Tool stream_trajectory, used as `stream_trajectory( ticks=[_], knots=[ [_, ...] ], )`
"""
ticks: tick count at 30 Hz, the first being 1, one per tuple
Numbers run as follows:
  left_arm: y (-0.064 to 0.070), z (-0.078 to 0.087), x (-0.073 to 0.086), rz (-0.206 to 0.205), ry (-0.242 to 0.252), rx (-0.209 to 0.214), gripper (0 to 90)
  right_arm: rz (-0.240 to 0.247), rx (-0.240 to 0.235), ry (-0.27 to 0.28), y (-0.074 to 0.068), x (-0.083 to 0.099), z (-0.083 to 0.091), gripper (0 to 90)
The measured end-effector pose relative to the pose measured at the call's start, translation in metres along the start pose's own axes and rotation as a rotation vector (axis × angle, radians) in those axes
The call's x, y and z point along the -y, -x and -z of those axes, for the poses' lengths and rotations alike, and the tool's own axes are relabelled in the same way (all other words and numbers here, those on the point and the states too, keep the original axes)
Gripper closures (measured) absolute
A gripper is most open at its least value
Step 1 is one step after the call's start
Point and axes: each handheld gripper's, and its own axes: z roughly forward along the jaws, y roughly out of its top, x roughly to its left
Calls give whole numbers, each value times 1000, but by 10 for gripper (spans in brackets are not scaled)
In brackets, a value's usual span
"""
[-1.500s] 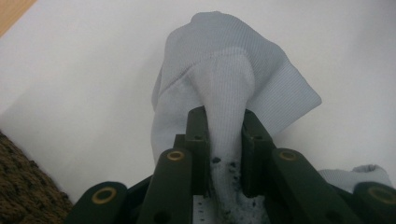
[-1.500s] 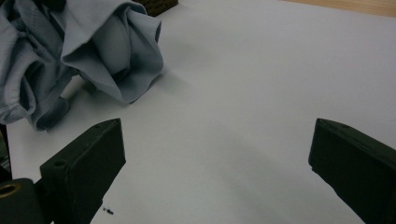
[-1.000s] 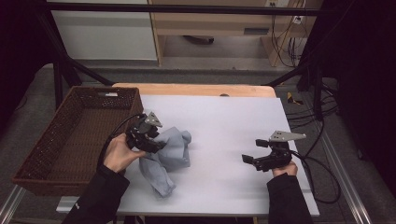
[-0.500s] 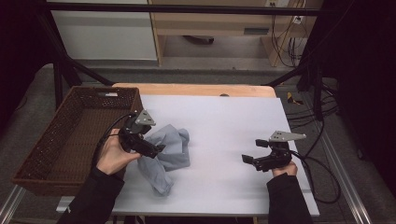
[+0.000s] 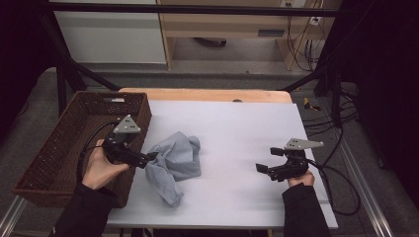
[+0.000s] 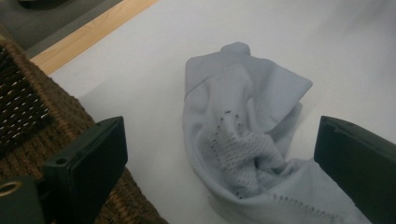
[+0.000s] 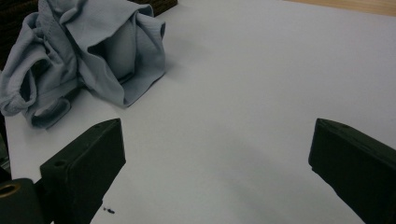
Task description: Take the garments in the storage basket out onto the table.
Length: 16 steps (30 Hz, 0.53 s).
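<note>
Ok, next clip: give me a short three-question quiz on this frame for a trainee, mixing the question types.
1. True or false: the crumpled light blue-grey cloth lies inside the dark brown woven wicker basket.
2. Which hand-held gripper is nearer the cloth? A) left hand-held gripper B) right hand-held gripper
3. Fill in: both grippers' jaws are ____.

Key:
1. False. It lies on the white table surface, beside the basket.
2. A. In the left gripper view the cloth sits between its parted jaws, ungripped.
3. Open. The right gripper view shows bare table between its jaws.
</note>
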Motion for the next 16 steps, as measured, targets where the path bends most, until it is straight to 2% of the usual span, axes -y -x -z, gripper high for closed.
stream_trajectory(
  ticks=[9, 16],
  knots=[
    [-14, 8, 30, 42, 26, -5, 26, -1, 0, 0, 0, 0, 0, 43],
    [-21, 8, 46, 61, 20, -9, 32, -2, -3, 0, 0, 0, 0, 43]
  ],
)
